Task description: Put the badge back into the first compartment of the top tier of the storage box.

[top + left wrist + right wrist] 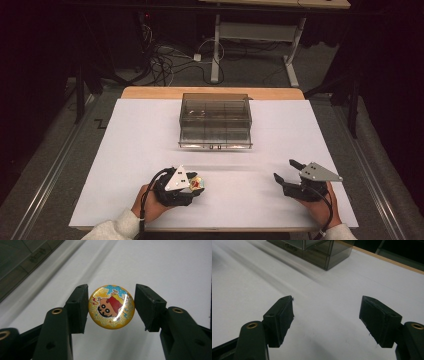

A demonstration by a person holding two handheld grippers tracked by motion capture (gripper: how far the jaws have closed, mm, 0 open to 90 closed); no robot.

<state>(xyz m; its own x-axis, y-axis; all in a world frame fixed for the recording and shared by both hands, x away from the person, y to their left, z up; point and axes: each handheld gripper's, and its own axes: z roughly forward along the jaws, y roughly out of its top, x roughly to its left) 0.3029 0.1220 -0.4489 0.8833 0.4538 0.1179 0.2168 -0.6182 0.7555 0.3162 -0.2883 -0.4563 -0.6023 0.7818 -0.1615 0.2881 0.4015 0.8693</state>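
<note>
1. The left gripper (pixel 111 307) has its two black jaws closed on a round pin badge (pixel 111 307), one pad touching each side of the badge's rim.
2. The badge has a glittery yellow face with a cartoon child in a red top printed on it; in the left gripper view the figure lies tilted, and the badge sits over the white table cover (pixel 160 270).
3. In the high view the left gripper (pixel 196 186) is on the near side of the clear drawer box (pixel 215 121), well apart from it and to the left, with the badge (pixel 197 184) showing as a small coloured spot at its tip.
4. The right gripper (pixel 326 320) stands with its jaws spread wide and nothing between them, above bare white cover.
5. In the high view the right gripper (pixel 286 171) is also on the near side of the drawer box, to the right and well apart from it.
6. The drawer box (pixel 312 250) is smoky and see-through, standing toward the far middle of the white cover (pixel 140 130), its drawer fronts facing the person.
7. A hand (pixel 150 204) in a pale sleeve holds each gripper.
</note>
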